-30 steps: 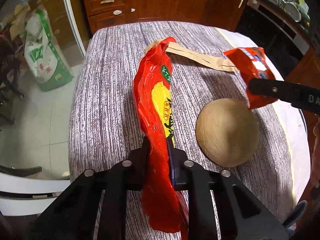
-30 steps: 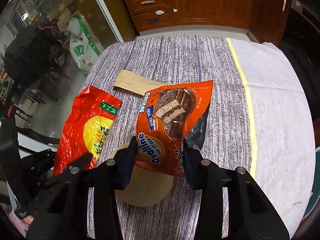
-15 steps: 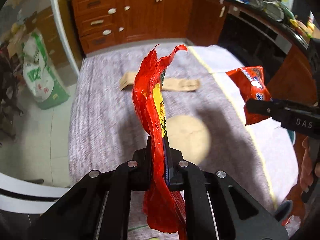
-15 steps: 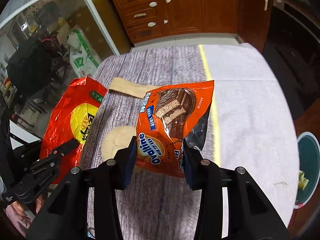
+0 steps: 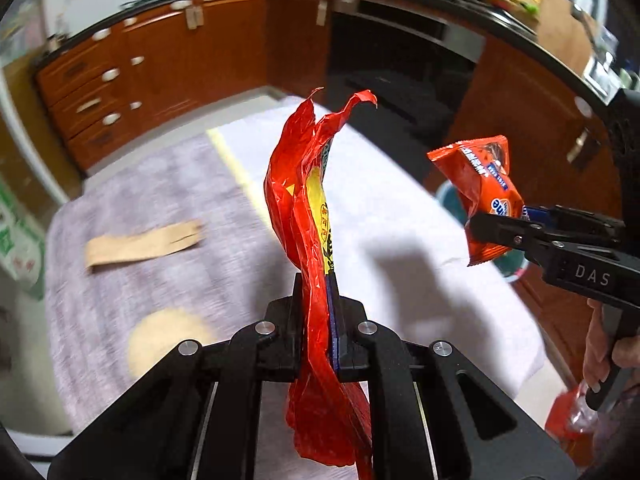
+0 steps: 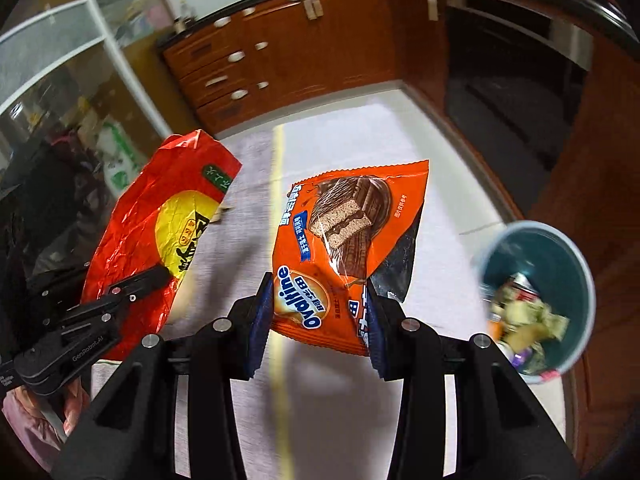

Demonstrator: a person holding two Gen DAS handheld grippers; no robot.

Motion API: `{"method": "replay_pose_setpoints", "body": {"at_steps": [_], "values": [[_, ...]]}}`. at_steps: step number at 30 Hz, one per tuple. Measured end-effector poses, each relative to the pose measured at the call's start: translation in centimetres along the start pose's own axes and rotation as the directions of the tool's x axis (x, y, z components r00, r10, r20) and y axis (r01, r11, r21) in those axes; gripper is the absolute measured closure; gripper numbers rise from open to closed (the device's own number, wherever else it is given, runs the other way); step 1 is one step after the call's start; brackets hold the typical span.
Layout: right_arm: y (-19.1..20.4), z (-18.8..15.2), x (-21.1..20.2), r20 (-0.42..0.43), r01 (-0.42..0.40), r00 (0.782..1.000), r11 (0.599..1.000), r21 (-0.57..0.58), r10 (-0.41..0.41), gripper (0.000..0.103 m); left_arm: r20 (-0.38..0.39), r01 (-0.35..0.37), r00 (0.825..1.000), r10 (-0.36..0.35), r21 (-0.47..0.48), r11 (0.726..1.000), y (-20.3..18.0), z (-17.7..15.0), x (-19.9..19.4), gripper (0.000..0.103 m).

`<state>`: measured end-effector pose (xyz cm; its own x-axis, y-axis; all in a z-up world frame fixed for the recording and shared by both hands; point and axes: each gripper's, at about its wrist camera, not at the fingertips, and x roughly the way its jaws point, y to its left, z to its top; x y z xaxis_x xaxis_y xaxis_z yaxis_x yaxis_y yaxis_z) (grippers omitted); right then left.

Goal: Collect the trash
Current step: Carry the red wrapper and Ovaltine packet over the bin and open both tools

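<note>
Two wrappers are held up over the counter [image 5: 384,184].
The left gripper [image 5: 318,316] is clamped on a red wrapper [image 5: 304,208]; the right gripper [image 6: 316,320] is clamped on an Ovaltine wrapper [image 6: 344,240], a trash bin [image 6: 560,256] at right.

Paper strip [image 5: 144,243] on table [image 5: 400,208]; bin [image 6: 538,292] beside table.

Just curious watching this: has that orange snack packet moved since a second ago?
Yes. The orange Ovaltine packet, clamped in the right tool, was over the striped cloth; now it is past the yellow stripe, nearer the bin.
</note>
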<state>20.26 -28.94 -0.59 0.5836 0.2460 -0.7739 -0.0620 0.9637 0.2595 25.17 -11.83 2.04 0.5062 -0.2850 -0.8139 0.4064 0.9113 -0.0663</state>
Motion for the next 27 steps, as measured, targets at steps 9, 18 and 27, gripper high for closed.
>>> {"method": "replay_pose_setpoints", "body": {"at_steps": [9, 18, 27], "values": [[-11.2, -2.0, -3.3, 0.025, 0.089, 0.995, 0.986, 0.140, -0.094, 0.064, -0.043, 0.079, 0.996, -0.075, 0.118, 0.990, -8.6, 2.9, 4.2, 0.093], [-20.2, -4.2, -4.7, 0.021, 0.133, 0.989, 0.950, 0.283, -0.145, 0.064, -0.130, 0.184, 0.979, -0.157, 0.225, 0.957, -17.5, 5.8, 9.9, 0.093], [-24.1, -5.3, -3.9, -0.037, 0.167, 0.986, 0.927, 0.336, -0.164, 0.064, -0.252, 0.272, 0.944, -0.213, 0.230, 0.934, -23.3, 5.9, 16.8, 0.092]]}}
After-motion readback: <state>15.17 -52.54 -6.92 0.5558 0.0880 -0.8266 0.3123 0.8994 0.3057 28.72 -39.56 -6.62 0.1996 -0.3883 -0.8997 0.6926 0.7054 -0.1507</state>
